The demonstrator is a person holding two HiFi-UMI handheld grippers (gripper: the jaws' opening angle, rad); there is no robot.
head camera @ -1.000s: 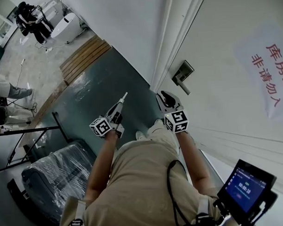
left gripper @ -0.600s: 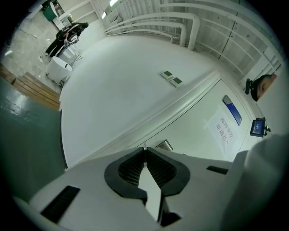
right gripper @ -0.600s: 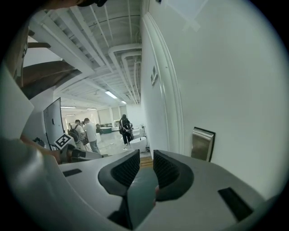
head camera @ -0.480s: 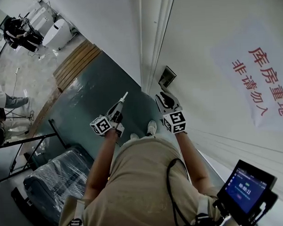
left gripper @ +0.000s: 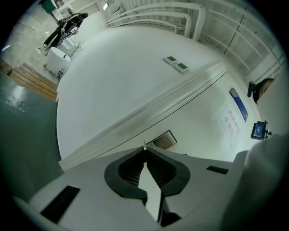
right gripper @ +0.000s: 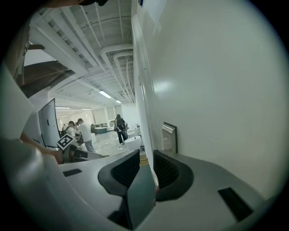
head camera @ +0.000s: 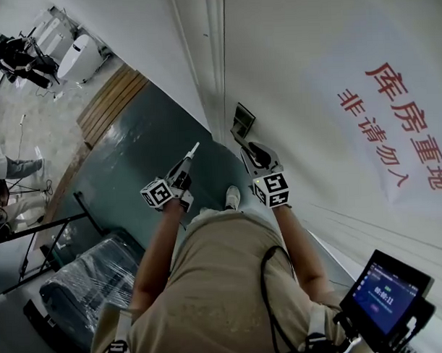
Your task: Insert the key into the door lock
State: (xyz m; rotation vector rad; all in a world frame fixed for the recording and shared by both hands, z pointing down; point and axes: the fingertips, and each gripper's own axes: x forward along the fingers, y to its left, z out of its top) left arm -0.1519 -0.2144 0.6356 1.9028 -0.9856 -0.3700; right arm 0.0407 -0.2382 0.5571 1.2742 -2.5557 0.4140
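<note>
Two tongs before a white door (head camera: 311, 53), with a dark green floor (head camera: 134, 168) below.
The rectangular metal lock plate (head camera: 242, 119) sits on the door beside the white door frame (head camera: 215, 56), just ahead of the right tongs (head camera: 243, 144), whose pads stand apart around nothing. The left tongs (head camera: 194, 148) are pressed together on a thin silver key (left gripper: 144, 146), with bare floor to their left. Since a second ago the plate has drawn nearer the right tongs.
</note>
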